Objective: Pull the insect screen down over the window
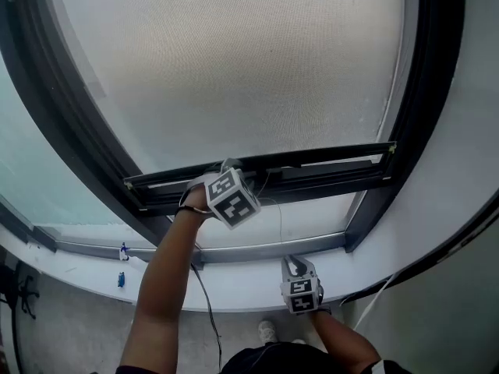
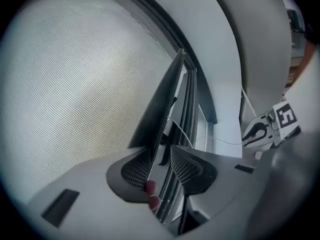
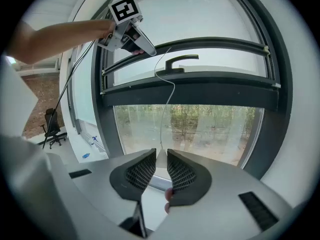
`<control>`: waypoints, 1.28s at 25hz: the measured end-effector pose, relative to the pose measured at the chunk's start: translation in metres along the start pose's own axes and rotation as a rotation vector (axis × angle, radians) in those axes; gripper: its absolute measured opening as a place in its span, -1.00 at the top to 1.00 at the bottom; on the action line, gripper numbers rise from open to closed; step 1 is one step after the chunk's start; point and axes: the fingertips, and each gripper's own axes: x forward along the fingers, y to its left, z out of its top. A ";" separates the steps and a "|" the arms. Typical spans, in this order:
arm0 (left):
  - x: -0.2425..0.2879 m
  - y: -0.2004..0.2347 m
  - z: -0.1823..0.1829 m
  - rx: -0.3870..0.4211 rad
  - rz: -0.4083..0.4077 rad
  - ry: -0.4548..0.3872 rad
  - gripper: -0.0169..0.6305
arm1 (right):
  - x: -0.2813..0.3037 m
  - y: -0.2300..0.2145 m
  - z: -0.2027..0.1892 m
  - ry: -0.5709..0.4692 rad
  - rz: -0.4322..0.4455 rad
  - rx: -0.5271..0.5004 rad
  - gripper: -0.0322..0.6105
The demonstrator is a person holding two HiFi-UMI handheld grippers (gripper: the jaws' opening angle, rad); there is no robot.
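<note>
The pale mesh insect screen (image 1: 249,61) covers the upper window, and its dark bottom bar (image 1: 327,166) hangs partway down. My left gripper (image 1: 226,166) is raised to that bar near its left end. In the left gripper view the bar (image 2: 167,94) runs between the pads, and the left gripper (image 2: 161,156) is shut on it. My right gripper (image 1: 293,262) is lower, just above the sill. A thin white pull cord (image 3: 169,91) hangs in a loose curve from the bar down into the right gripper (image 3: 161,158), which is shut on the cord's pale end piece.
A dark window handle (image 3: 181,60) sits on the sash frame below the bar. The white sill (image 1: 234,291) curves along the bottom, with small blue items (image 1: 122,254) at its left. An office chair (image 3: 50,124) stands on the floor to the left. A black cable (image 1: 206,302) hangs from the left gripper.
</note>
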 end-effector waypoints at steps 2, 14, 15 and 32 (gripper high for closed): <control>-0.001 -0.001 0.001 0.001 -0.006 -0.007 0.56 | 0.006 0.000 -0.010 0.000 0.007 0.021 0.68; -0.002 -0.001 0.001 0.012 -0.009 -0.012 0.56 | 0.052 -0.002 -0.054 0.025 -0.033 -0.038 0.68; -0.002 -0.002 0.001 0.013 -0.011 -0.015 0.56 | 0.054 -0.002 -0.056 0.031 -0.031 -0.039 0.68; 0.002 -0.001 -0.001 0.030 0.020 0.016 0.56 | 0.018 -0.027 0.016 -0.056 -0.036 -0.136 0.46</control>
